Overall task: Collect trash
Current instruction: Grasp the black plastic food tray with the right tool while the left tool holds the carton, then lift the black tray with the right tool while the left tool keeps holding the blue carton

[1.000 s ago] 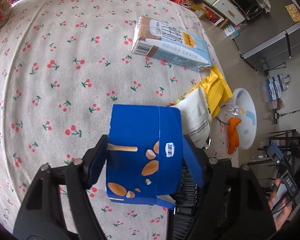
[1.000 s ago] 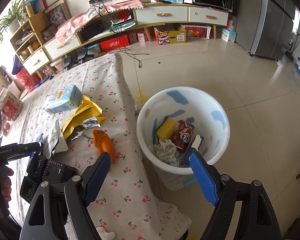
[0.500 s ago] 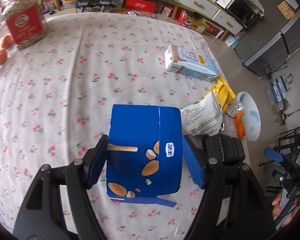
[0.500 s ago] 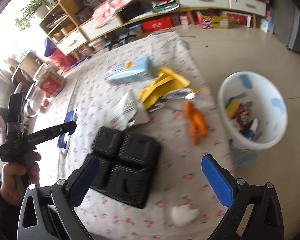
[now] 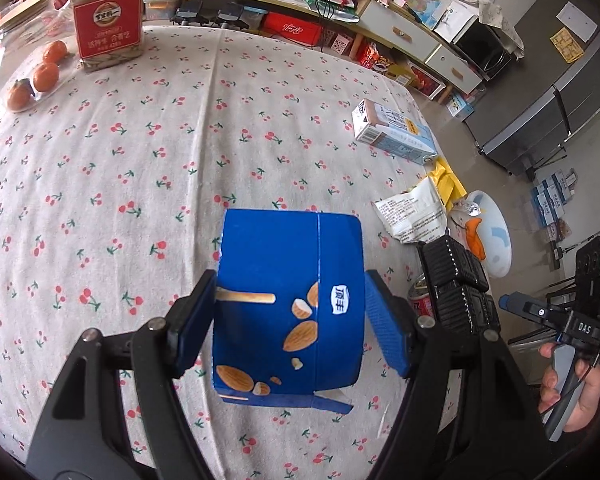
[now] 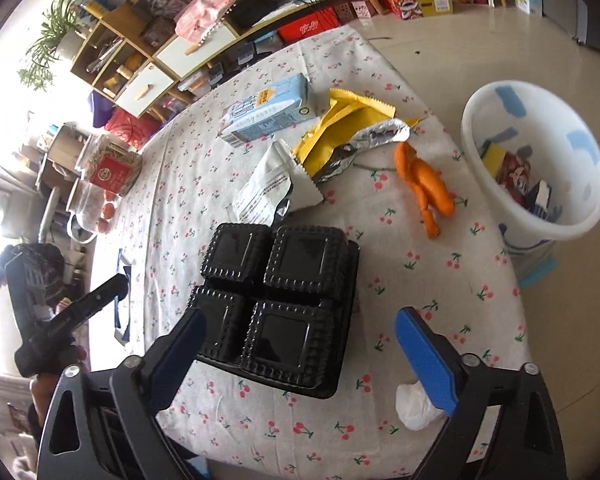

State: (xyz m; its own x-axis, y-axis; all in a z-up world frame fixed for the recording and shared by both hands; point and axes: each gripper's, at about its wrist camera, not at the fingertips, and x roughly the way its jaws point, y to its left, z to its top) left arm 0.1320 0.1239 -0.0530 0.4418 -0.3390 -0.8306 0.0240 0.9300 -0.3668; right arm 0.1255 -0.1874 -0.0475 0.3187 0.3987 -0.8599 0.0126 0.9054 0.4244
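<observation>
Blue almond-print cardboard snack box [image 5: 288,300], light and crushable, is riding pinched by its side walls in my left tool [image 5: 290,322] above the cherry-print bench [image 5: 140,168]; my right tool [image 6: 300,344] is hanging spread over the black plastic four-cell tray [image 6: 280,304].

Red-labelled jar [image 5: 107,16] (seeds inside), three oranges [image 5: 36,80] beside it, cherry-print tablecloth [image 5: 140,152], potted plant [image 6: 48,48]

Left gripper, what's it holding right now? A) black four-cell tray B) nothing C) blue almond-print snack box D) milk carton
C: the left gripper has its fingers closed against both sides of the blue snack box, while the black tray and milk carton lie on the table.
</observation>
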